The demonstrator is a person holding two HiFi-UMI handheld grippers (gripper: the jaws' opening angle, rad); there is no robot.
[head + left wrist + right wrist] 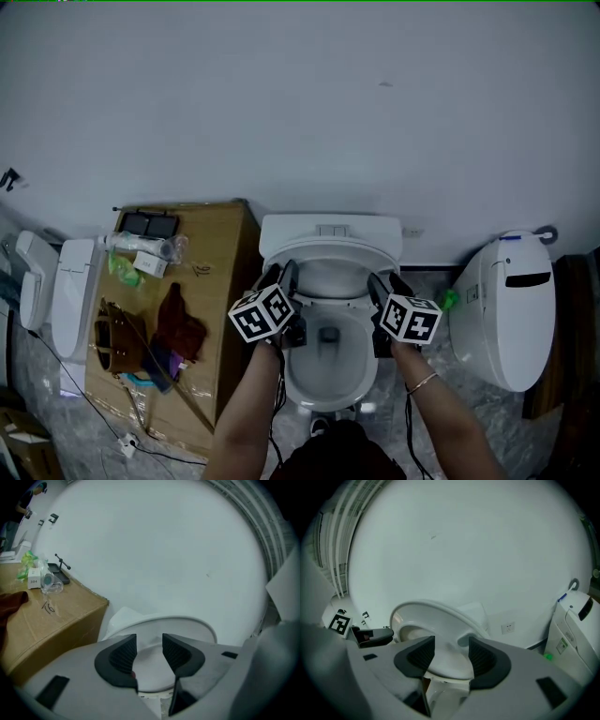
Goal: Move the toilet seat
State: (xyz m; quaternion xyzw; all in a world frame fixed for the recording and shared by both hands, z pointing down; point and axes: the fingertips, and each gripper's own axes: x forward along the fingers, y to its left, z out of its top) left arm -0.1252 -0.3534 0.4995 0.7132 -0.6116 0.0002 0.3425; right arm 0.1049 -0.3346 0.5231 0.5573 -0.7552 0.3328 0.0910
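White wall [300,112]; toilet seat [330,277] glossy white, tilted.

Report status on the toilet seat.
Left gripper closing around the toilet seat rim, not yet clamped. Right gripper open astride the opposite rim. Seat tilted up over the bowl. Nothing in the way.

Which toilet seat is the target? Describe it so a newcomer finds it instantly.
Against the white wall, find the middle toilet, just right of the cardboard box. Its toilet seat is the white oval tilted up over the bowl. The white unit on the far left and the white unit on the right are both closed.
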